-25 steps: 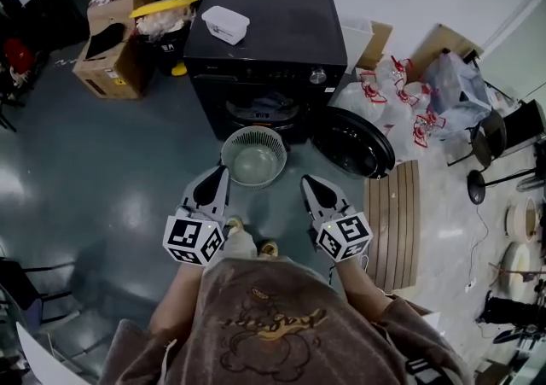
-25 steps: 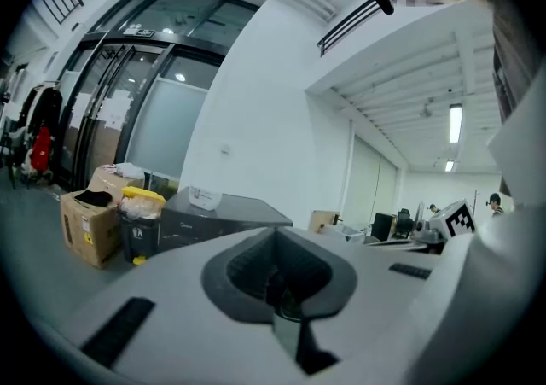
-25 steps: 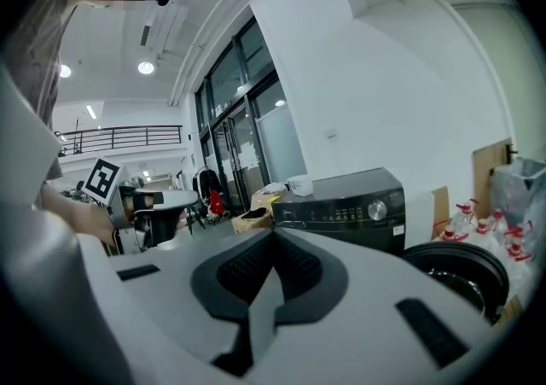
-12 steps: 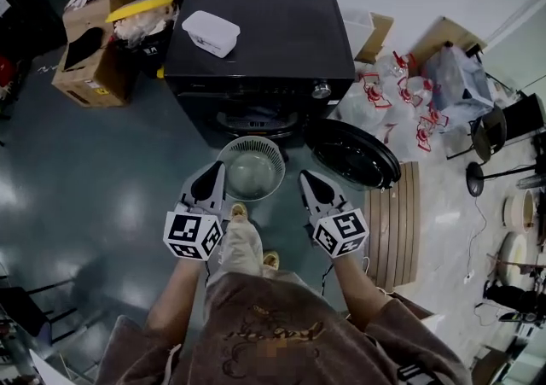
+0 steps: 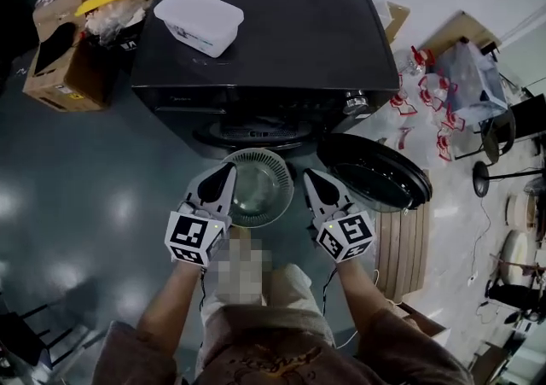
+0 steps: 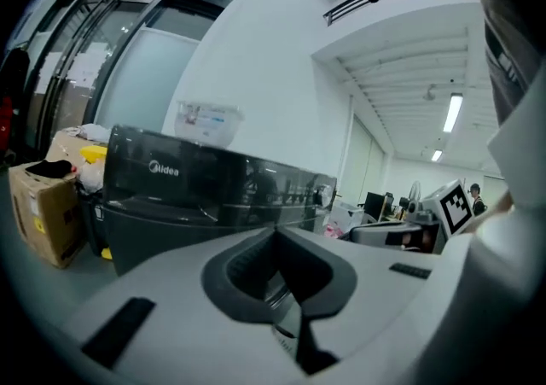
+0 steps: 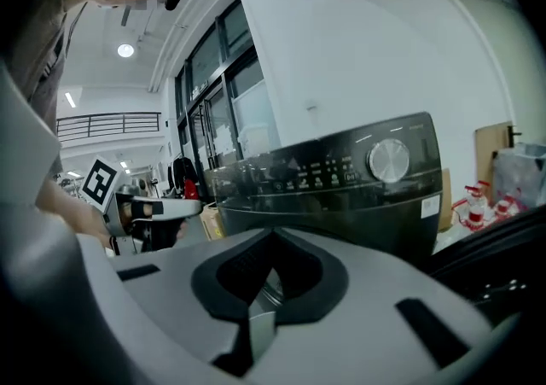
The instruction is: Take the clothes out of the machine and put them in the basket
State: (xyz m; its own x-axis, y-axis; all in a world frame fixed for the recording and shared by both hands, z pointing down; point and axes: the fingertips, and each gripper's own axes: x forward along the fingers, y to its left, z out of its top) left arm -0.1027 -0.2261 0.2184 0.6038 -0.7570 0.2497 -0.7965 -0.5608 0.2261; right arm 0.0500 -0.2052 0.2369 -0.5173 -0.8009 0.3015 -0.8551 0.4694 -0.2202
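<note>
A black front-loading machine [image 5: 264, 42] stands ahead with its round door [image 5: 375, 172] swung open to the right. Its drum mouth [image 5: 256, 131] is dark, and I cannot make out clothes inside. A round pale slatted basket [image 5: 256, 187] sits empty on the floor before it. My left gripper [image 5: 225, 172] hangs at the basket's left rim and my right gripper [image 5: 310, 177] at its right rim. Both are shut with nothing in them. The left gripper view shows shut jaws before the machine's front [image 6: 213, 195]. The right gripper view shows the control panel and its knob [image 7: 388, 160].
A white lidded box [image 5: 200, 20] lies on top of the machine. Cardboard boxes [image 5: 60, 50] and a yellow-lidded bin stand at the left. Tied bags [image 5: 426, 93] are piled at the right, with a wooden slat board [image 5: 405, 238] on the floor and chairs beyond.
Both grippers and the head have moved forward and down toward the machine. The basket now lies between the two grippers rather than ahead of them. Both jaws stay shut.
</note>
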